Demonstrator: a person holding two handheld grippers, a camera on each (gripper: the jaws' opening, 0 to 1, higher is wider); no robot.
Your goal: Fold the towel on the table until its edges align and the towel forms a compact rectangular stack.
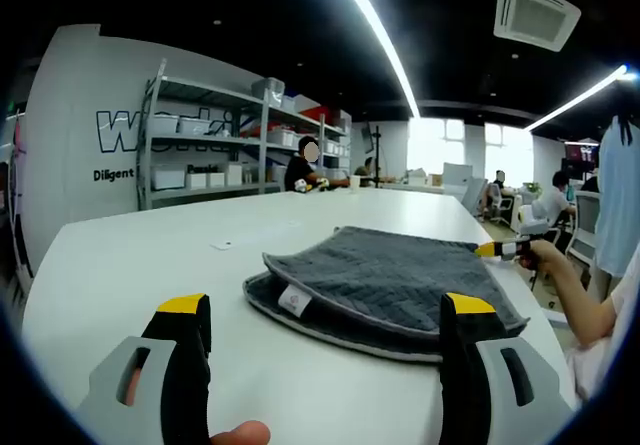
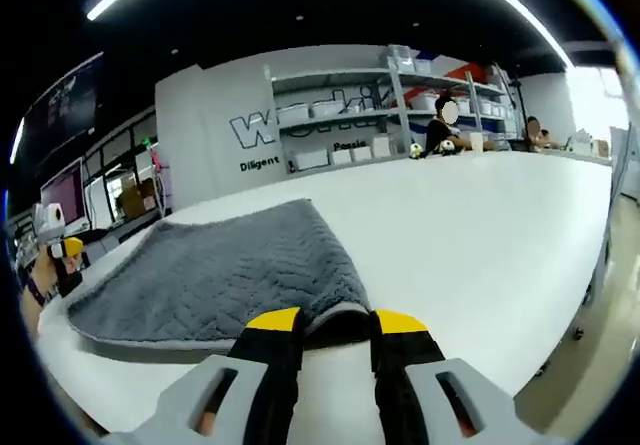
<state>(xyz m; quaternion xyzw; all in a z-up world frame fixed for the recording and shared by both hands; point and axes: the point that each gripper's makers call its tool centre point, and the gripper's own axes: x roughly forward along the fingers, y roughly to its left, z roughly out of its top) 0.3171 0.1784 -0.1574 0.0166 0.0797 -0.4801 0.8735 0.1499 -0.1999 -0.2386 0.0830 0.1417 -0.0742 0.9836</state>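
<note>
The grey towel (image 1: 385, 285) lies folded once on the white surface (image 1: 130, 265); further folds remain. The right hand-held gripper (image 2: 335, 323) pinches its edge; the left hand-held gripper (image 1: 325, 315) is spread, empty.

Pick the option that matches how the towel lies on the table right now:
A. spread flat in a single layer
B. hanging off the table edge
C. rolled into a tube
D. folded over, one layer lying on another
D: in the left gripper view the grey towel shows an upper layer resting on a lower one, with both edges visible near its white label, on the white table.
</note>
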